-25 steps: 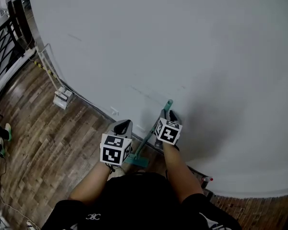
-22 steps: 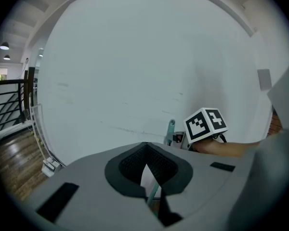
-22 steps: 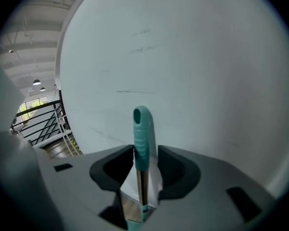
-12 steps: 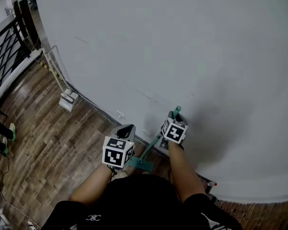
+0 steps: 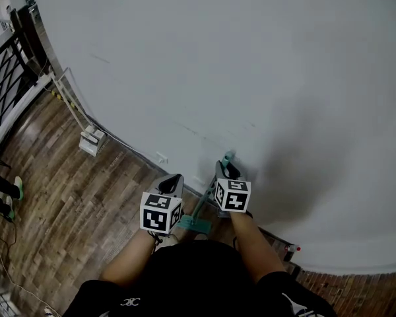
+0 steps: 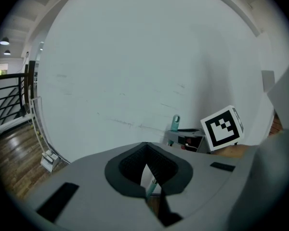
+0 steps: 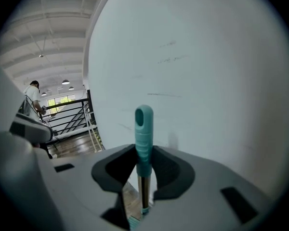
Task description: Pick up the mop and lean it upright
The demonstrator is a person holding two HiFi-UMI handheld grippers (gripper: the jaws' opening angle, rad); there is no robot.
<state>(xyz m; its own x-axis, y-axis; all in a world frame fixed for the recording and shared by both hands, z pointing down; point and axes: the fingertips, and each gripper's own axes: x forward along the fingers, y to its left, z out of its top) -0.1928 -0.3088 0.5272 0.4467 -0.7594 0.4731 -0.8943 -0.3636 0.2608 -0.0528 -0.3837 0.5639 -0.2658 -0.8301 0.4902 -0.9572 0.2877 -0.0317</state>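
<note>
The right gripper, its jaws just closing, pinches the mop by its teal grip, pole upright between the fingers near the white wall. The left gripper, tips pressed together, hangs empty beside the pole.

No legible text, number or brand name appears in any view. The left cube and right cube carry only black-and-white square marker patterns, not characters. A white emblem on the black shirt is too small to read.
</note>
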